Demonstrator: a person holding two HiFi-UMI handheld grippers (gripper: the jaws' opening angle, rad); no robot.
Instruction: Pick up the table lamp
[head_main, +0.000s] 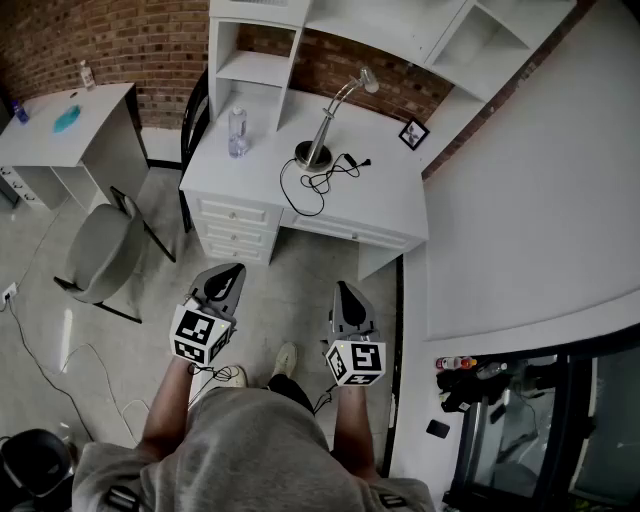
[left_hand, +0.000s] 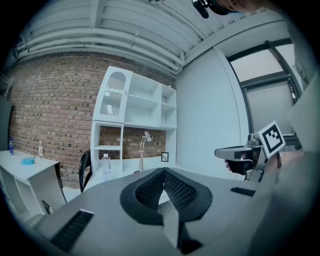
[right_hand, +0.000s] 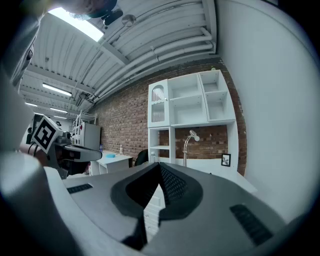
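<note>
Nothing is done yet: the left claw (head_main: 222, 285) and right claw (head_main: 346, 303), both closed and empty, are well short of the table lamp (head_main: 322, 130), untouched on the bench (head_main: 390, 195) at twelve o'clock.

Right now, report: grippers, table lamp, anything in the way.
Left gripper, right gripper shut, empty. Silver gooseneck table lamp upright on white desk, untouched. Black cord loose before its base.
</note>
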